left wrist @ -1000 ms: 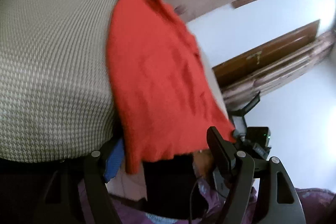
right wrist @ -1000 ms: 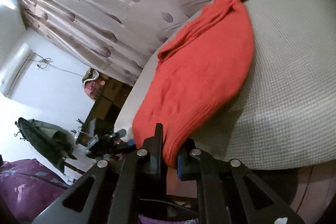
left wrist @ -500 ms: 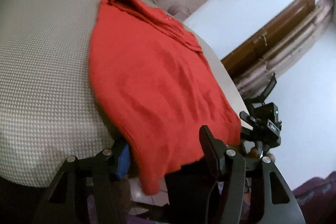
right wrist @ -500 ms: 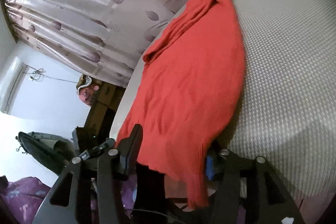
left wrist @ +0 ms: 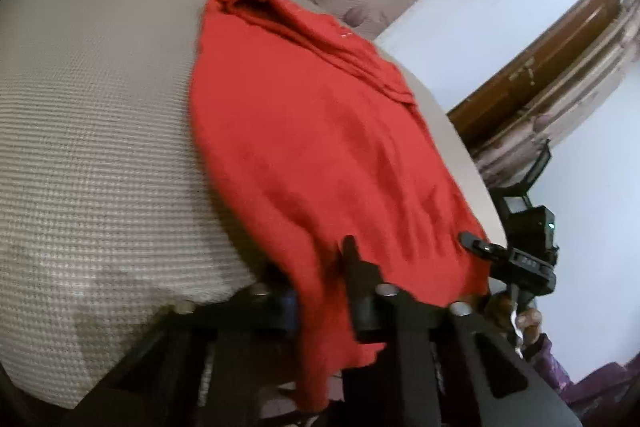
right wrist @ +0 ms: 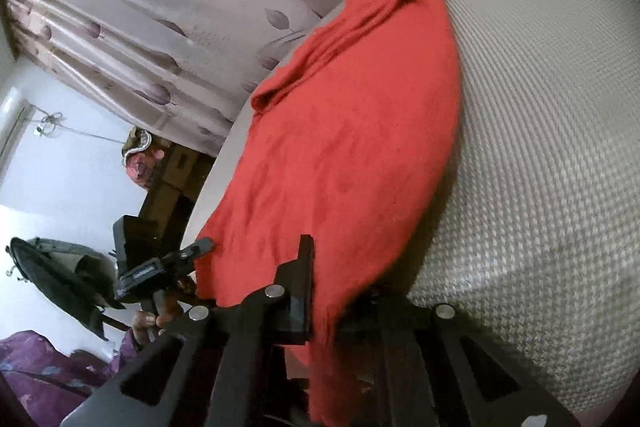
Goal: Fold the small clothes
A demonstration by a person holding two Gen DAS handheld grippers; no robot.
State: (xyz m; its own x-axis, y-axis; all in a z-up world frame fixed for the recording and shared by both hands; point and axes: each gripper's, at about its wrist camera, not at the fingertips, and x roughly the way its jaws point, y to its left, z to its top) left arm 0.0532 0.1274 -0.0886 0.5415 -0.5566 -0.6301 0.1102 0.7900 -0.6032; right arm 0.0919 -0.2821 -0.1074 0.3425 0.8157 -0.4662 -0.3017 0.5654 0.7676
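A red knitted garment (left wrist: 320, 131) lies flat on a grey-white checked surface (left wrist: 100, 147), its collar at the far end and its hem hanging over the near edge. My left gripper (left wrist: 320, 279) is at the hem's left corner; its jaws are closing with the cloth pinched between them. My right gripper (right wrist: 332, 275) is shut on the hem's other corner, the red garment (right wrist: 352, 147) stretching away from it. Each gripper shows in the other's view: the right gripper (left wrist: 520, 259) and the left gripper (right wrist: 160, 267), both at the near edge.
A leaf-patterned curtain (right wrist: 160, 7) hangs behind the checked surface (right wrist: 540, 147). A wooden door (left wrist: 552, 59) stands at the right of the left wrist view. A coat stand with dark clothes (right wrist: 56, 275) and a purple sleeve (right wrist: 48, 367) sit low left.
Half a second ago both grippers stood open around the hem; now both have closed on it. The right one had let go of the hem before gripping again.
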